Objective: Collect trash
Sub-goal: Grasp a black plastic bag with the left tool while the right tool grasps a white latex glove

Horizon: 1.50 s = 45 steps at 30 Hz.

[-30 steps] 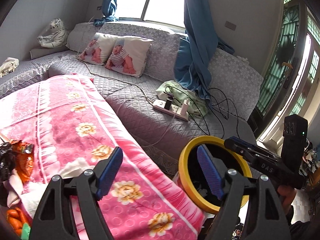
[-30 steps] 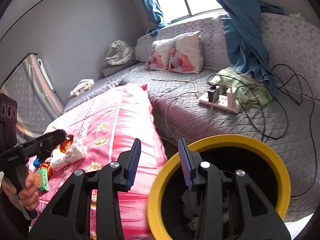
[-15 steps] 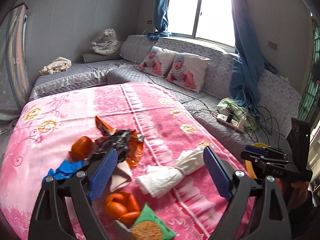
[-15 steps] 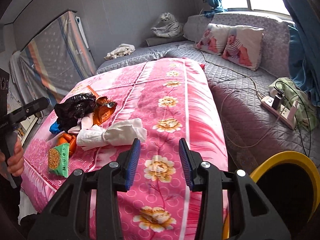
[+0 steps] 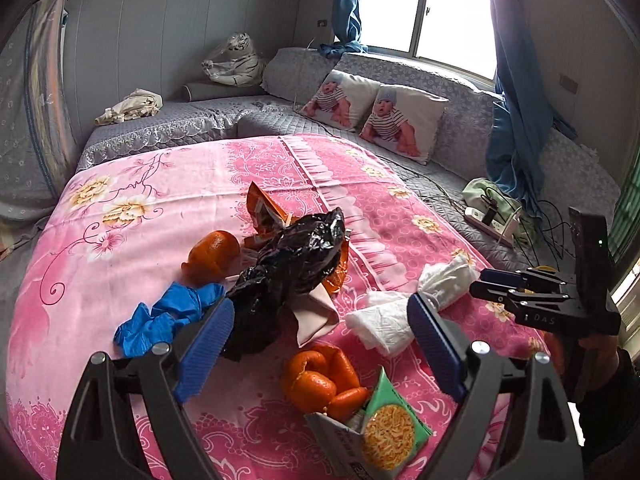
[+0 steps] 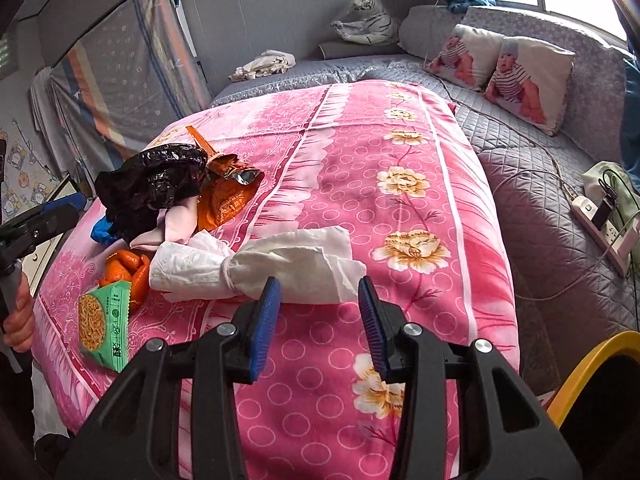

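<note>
Both grippers have swung from the yellow bin (image 6: pixel 596 364) back to the bed's litter, the left gripper (image 5: pixel 320 348) with fingers newly spread wide and empty over the black bag (image 5: pixel 292 268), the right gripper (image 6: pixel 318 320) with fingers part-open and empty at the white tissue (image 6: pixel 256 266), ready for another pickup.

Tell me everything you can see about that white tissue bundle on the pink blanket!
The white tissue bundle looks like soft, crumpled paper, pinched near its middle by a thin band so both ends flare out. It lies flat on the pink flowered blanket, apart from the main trash heap, with one end close to the orange peels. Nothing grips it: the right gripper hangs open just in front of it, not touching. In the left wrist view it shows beside the left gripper's finger.
</note>
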{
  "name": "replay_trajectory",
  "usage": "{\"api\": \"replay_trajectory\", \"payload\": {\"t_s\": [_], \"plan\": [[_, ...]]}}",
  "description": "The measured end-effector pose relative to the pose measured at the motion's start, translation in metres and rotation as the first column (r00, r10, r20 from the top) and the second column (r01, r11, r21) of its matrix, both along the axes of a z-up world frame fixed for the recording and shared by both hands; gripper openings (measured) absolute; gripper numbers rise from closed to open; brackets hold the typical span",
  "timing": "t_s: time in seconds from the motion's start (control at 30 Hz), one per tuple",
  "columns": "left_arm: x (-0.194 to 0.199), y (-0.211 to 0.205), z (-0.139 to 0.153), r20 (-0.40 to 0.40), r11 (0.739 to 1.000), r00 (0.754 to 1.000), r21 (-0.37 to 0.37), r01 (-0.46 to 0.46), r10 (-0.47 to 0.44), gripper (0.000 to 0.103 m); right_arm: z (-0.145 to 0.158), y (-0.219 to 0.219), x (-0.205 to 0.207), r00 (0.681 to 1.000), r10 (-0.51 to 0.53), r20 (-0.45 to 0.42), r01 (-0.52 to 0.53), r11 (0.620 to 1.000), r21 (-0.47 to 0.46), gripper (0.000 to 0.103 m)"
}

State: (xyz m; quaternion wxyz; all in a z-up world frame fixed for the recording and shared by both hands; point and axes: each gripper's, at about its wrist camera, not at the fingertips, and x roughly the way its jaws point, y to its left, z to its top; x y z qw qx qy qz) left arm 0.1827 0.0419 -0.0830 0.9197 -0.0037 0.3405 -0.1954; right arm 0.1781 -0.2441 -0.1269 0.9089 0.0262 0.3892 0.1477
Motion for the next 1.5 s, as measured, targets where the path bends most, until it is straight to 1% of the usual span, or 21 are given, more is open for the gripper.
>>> {"api": "replay_trajectory", "payload": {"t_s": [0.07, 0.1, 0.13, 0.2, 0.3, 0.4, 0.63, 0.73, 0.8, 0.9, 0.97, 1.0, 1.07, 1.1, 1.27, 1.5], "plan": [[0.006, 0.002, 0.0, 0.002, 1.0, 1.0, -0.001, -0.007, 0.007, 0.085, 0.0, 0.002, 0.004, 1.0, 0.001, 0.001, -0.001, 1.0, 0.002, 0.04], [0.009, 0.003, 0.0, 0.002, 1.0, 1.0, -0.005, -0.006, 0.006, 0.085, 0.0, 0.002, 0.006, 1.0, 0.003, 0.001, -0.003, 1.0, 0.006, 0.044], [0.012, 0.003, 0.0, 0.001, 1.0, 1.0, -0.008, -0.004, 0.004, 0.085, 0.0, 0.001, 0.007, 1.0, 0.003, 0.001, -0.003, 1.0, 0.012, 0.046], [0.018, 0.001, 0.0, -0.003, 1.0, 1.0, -0.007, 0.004, -0.004, 0.085, 0.0, 0.002, 0.012, 1.0, 0.004, -0.003, -0.004, 1.0, 0.012, 0.046], [0.026, -0.005, -0.002, -0.011, 1.0, 1.0, 0.013, 0.016, -0.015, 0.085, -0.002, 0.004, 0.017, 1.0, 0.006, -0.007, -0.006, 1.0, 0.008, 0.046], [0.038, -0.009, -0.006, -0.032, 1.0, 0.999, 0.014, 0.028, -0.028, 0.085, -0.006, 0.004, 0.025, 1.0, 0.01, -0.026, -0.009, 1.0, 0.023, 0.054], [0.056, -0.013, -0.014, -0.064, 1.0, 0.998, 0.009, 0.01, -0.01, 0.085, -0.014, 0.01, 0.038, 0.999, 0.015, -0.047, -0.014, 1.0, 0.014, 0.056], [0.059, -0.015, -0.017, -0.067, 1.0, 0.998, 0.013, 0.007, -0.006, 0.083, -0.016, 0.011, 0.041, 0.999, 0.014, -0.052, -0.014, 1.0, 0.015, 0.056], [0.061, -0.018, -0.02, -0.074, 1.0, 0.997, 0.017, 0.008, -0.007, 0.079, -0.016, 0.012, 0.041, 0.999, 0.015, -0.052, -0.014, 1.0, 0.014, 0.056], [0.064, -0.018, -0.023, -0.089, 1.0, 0.996, 0.012, 0.005, -0.003, 0.069, -0.016, 0.013, 0.041, 0.999, 0.012, -0.05, -0.012, 1.0, 0.006, 0.054], [0.066, -0.016, -0.025, -0.095, 1.0, 0.995, 0.001, -0.006, 0.006, 0.058, -0.017, 0.015, 0.04, 0.999, 0.016, -0.05, -0.016, 1.0, 0.002, 0.049], [0.067, -0.014, -0.025, -0.096, 1.0, 0.995, -0.002, -0.011, 0.01, 0.055, -0.017, 0.015, 0.04, 0.999, 0.019, -0.051, -0.019, 1.0, -0.001, 0.047], [0.068, -0.013, -0.026, -0.102, 1.0, 0.995, -0.008, -0.015, 0.014, 0.044, -0.018, 0.018, 0.04, 0.999, 0.021, -0.05, -0.021, 1.0, -0.01, 0.045], [0.068, -0.013, -0.027, -0.105, 1.0, 0.994, -0.008, -0.015, 0.015, 0.042, -0.018, 0.019, 0.039, 0.999, 0.022, -0.05, -0.023, 1.0, -0.013, 0.042], [0.069, -0.012, -0.029, -0.115, 1.0, 0.993, -0.011, -0.022, 0.021, 0.032, -0.019, 0.019, 0.039, 0.998, 0.028, -0.052, -0.029, 0.999, -0.02, 0.036], [0.068, -0.01, -0.03, -0.116, 0.999, 0.993, -0.016, -0.038, 0.035, 0.023, -0.017, 0.021, 0.037, 0.998, 0.028, -0.051, -0.03, 0.999, -0.037, 0.023]]}}
